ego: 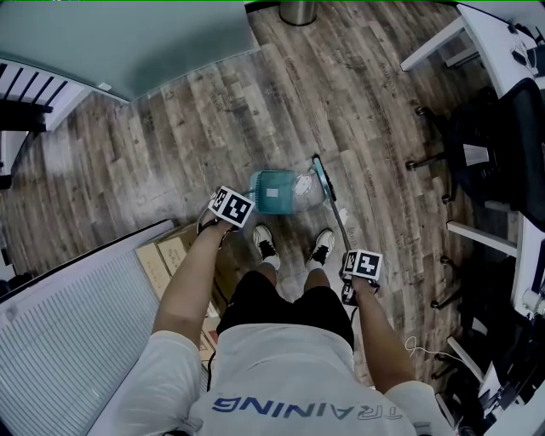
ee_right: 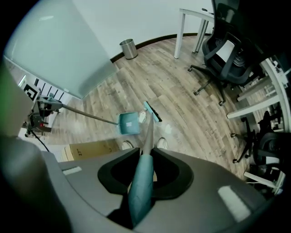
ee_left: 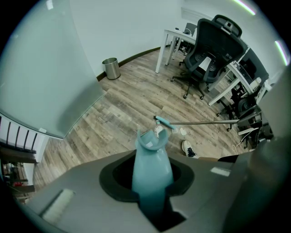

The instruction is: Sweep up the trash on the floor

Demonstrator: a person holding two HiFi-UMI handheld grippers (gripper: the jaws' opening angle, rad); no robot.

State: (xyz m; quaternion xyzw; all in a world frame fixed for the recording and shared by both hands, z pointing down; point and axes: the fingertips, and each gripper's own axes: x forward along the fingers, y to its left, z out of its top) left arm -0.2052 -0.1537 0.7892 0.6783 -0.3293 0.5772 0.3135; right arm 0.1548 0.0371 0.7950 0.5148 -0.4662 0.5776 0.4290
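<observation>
On the wood floor [ego: 170,145], the trash [ego: 305,185] lies between the dustpan [ego: 274,192] and the broom [ego: 322,177], just ahead of my shoes [ego: 266,243]. My left claw [ee_left: 152,182] pinches the dustpan's handle. My right claw [ee_right: 141,182] pinches the broom's handle.

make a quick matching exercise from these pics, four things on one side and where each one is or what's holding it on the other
Things:
1. dustpan
2. broom
3. metal bin
4. cardboard box

Places or states:
A. standing by the far wall
B. handle clamped in the right gripper
C. brown, lying flat on the floor
D. handle clamped in the left gripper

Pairs: 1-D, 2-B, 3-A, 4-C
</observation>
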